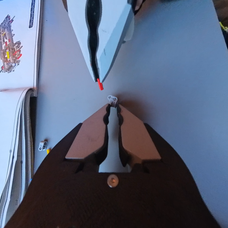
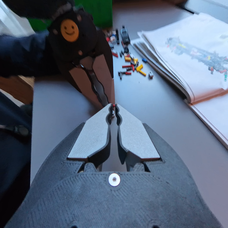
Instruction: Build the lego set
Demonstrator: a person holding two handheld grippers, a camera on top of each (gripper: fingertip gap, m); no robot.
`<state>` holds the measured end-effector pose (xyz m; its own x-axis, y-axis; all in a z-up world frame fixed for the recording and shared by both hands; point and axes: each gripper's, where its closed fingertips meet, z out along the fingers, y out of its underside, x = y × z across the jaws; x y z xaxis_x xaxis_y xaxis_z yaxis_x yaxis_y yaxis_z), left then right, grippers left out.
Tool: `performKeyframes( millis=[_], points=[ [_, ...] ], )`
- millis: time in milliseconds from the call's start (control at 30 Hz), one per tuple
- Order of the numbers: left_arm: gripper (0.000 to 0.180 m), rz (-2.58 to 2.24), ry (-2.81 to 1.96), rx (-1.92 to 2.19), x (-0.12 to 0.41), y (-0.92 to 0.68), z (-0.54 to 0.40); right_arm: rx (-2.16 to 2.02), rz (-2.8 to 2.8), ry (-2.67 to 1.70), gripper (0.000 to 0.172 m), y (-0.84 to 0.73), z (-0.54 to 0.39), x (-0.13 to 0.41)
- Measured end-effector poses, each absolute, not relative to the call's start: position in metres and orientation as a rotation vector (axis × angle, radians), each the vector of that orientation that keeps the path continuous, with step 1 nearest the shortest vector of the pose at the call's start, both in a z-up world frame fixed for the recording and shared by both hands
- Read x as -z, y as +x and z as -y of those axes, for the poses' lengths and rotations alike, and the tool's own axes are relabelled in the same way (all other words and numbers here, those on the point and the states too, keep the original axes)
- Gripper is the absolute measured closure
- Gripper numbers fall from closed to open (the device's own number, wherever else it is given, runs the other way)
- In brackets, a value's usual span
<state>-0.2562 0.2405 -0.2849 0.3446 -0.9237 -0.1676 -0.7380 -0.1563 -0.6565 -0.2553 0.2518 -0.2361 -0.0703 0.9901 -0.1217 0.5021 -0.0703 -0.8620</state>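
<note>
The left gripper (image 1: 112, 104) has its two fingertips closed on a small white plastic piece (image 1: 112, 99), a short toy-brick connector with holes in its end face. The piece sticks out past the tips, and both pads press against its sides; behind the tips the jaws stand a narrow way apart. It is held just above the grey table (image 1: 172, 86), which shows a soft shadow beside it.

Facing it from the far side, the right gripper (image 1: 98, 80) pinches a thin red peg (image 1: 100, 85) at the very end of its fingertips. Most of the peg pokes out toward the white piece — the two parts are near each other but not touching. In the right wrist view only a red dot (image 2: 113, 105) shows between that gripper's tips, with the jaws all but together on it.

To the left gripper's left lies an open instruction booklet (image 1: 18, 49) with a picture of a brick model on its page. Just beside its edge sit a small grey connector (image 1: 43, 145) and a yellow bit (image 1: 48, 150), loose on the table.

The right wrist view shows more — a scatter of loose brick parts (image 2: 130, 61) in red, yellow, black and blue lies beyond the left gripper, next to the booklet. A person's dark blue sleeve (image 2: 22, 53) reaches in behind the left gripper's body.
</note>
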Motion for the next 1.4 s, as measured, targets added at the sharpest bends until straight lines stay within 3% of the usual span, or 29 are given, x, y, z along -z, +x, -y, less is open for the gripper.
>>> performKeyframes(
  millis=[300, 1400],
  points=[
    [0.173, -1.384, -1.988, 0.537, 0.286, -0.244, -0.238, -0.876, 1.773, -1.686, 0.172, -0.248, -0.245, 0.245],
    [0.174, -1.426, -1.913, 0.419, 0.279, -0.246, -0.241, -0.58, 1.979, -1.656, 0.172, -0.248, -0.248, 0.258]
  ],
)
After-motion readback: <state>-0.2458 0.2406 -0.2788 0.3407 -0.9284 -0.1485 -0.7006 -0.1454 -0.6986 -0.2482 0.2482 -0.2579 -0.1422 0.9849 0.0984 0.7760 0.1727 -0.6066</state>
